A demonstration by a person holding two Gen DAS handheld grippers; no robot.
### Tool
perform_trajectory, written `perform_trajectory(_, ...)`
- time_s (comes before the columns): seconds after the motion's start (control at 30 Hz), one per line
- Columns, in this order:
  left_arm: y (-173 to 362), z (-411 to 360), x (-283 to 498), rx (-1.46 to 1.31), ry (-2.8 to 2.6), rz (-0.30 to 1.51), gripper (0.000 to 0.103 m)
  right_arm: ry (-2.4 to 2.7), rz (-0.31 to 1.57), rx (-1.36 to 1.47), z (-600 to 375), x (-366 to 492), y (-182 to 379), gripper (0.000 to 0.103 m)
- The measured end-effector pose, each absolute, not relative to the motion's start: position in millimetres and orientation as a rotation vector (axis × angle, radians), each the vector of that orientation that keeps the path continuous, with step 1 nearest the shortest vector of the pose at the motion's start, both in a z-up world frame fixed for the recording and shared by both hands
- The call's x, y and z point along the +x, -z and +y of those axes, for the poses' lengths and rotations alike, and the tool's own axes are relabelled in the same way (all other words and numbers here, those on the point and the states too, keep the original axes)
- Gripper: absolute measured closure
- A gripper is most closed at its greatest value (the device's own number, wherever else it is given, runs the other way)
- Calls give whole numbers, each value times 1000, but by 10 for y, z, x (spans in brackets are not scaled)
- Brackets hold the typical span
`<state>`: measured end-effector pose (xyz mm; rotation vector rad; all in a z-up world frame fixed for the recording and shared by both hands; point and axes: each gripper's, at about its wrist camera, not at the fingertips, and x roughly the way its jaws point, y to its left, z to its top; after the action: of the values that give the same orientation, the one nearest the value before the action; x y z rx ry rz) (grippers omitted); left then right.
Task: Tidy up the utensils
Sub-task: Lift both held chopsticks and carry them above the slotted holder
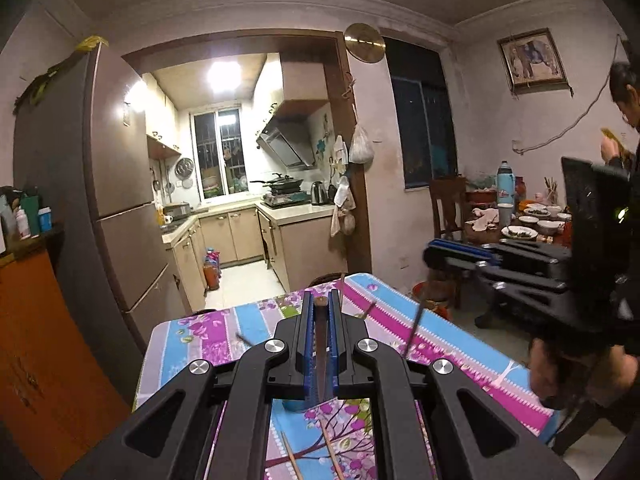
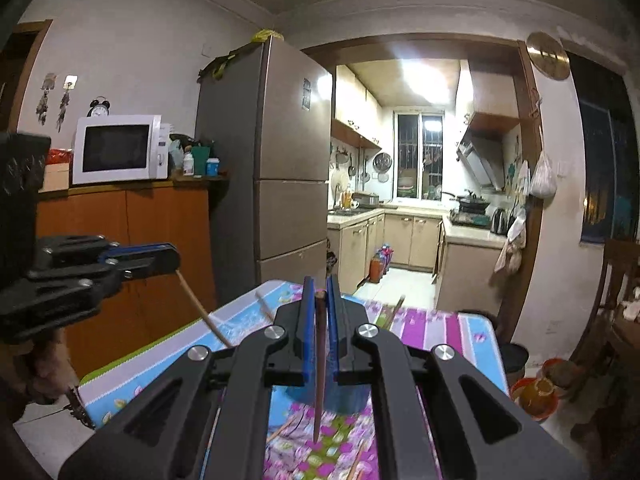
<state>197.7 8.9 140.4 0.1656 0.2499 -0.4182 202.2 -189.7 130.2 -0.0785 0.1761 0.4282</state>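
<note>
My left gripper [image 1: 320, 298] is shut on a chopstick [image 1: 321, 352] that hangs down between its blue pads. It is held above the floral tablecloth [image 1: 400, 312]. My right gripper [image 2: 319, 286] is shut on a dark brown chopstick [image 2: 319, 368] that also points down at the table. Each gripper shows in the other's view: the right gripper [image 1: 431, 254] with its dark stick [image 1: 414, 332], and the left gripper [image 2: 176, 258] with a pale wooden stick [image 2: 204, 312]. Several loose chopsticks [image 1: 291, 456] lie on the cloth. A blue round container [image 2: 344, 398] sits under the right gripper, mostly hidden.
A tall fridge [image 2: 288, 168] and an orange cabinet [image 2: 132, 240] with a microwave [image 2: 118, 150] stand left of the kitchen doorway. A person [image 1: 626, 120], a wooden chair [image 1: 448, 208] and a second table with bowls [image 1: 528, 222] are at the right. An orange basin [image 2: 534, 396] sits on the floor.
</note>
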Motion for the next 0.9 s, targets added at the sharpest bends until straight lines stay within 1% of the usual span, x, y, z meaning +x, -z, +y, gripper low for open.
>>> perform_trajectory(0.17, -1874, 113, 2263, 128, 419, 276, 95, -410, 136, -103, -1864, 2231, -1705, 98)
perform_trajectory(0.37, -2121, 98, 2717, 140, 400, 370, 95, -387, 126, -123, -1828, 2550, -1944, 98)
perform_trajectory(0.6, -2161, 60, 3215, 120, 360, 428, 95, -368, 175, -95, -1810, 3030, -1952, 98)
perform_trajectory(0.9, -1868, 2, 3829, 107, 326, 498, 95, -365, 234, -115, -1659, 3346, -1725, 98)
